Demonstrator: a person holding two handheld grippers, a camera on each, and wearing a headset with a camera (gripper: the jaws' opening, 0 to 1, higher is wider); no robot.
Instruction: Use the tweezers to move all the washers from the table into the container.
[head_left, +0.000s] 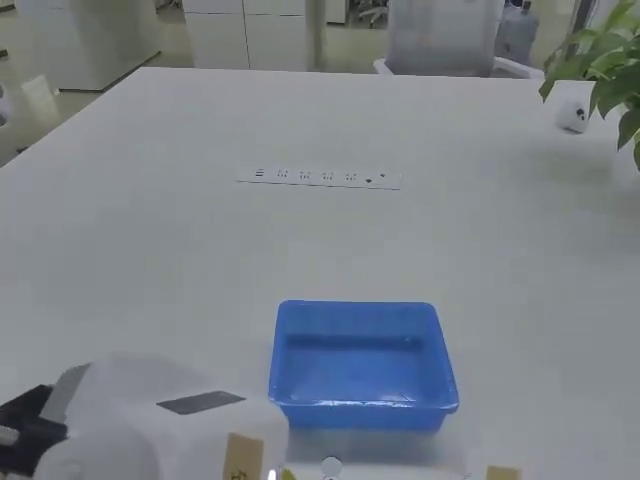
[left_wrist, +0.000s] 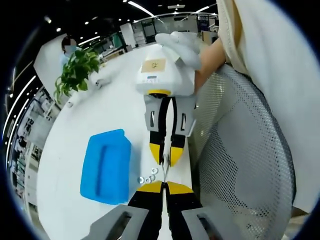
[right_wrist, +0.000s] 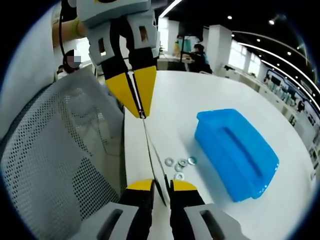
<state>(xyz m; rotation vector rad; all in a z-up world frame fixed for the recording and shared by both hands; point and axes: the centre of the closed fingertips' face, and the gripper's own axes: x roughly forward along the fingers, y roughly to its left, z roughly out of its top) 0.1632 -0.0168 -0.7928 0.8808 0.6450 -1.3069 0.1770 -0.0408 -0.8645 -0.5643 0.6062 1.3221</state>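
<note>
In the head view the blue container (head_left: 356, 406) sits on the desk (head_left: 150, 230) close to the near edge. I can make out nothing inside it (so I judge the job barely begun).

In the left gripper view my left tool (left_wrist: 162, 187) is pinched almost closed on one end of the tweezers (left_wrist: 163, 171). My right tool (left_wrist: 166, 156) faces it, pinched just as tight on the other end. The washers (left_wrist: 148, 176) lie in a small cluster on the desk, between the container and the near edge and right below the tweezers. A mesh chair (left_wrist: 240, 150) stands just off that edge.

The right gripper view shows the thin tweezers bridging both pairs of jaws, above the strip of desk beside the edge. I cannot tell which end is the tip.

My worries from here:
- With both tools clamped on one slender piece, any pull or twist between my hands could bend it or wrench it loose.
- If one tool lets go before the other grips firmly, the tweezers may fall past the edge toward the chair.
- A low sweep could flick the washers off the desk.
</note>
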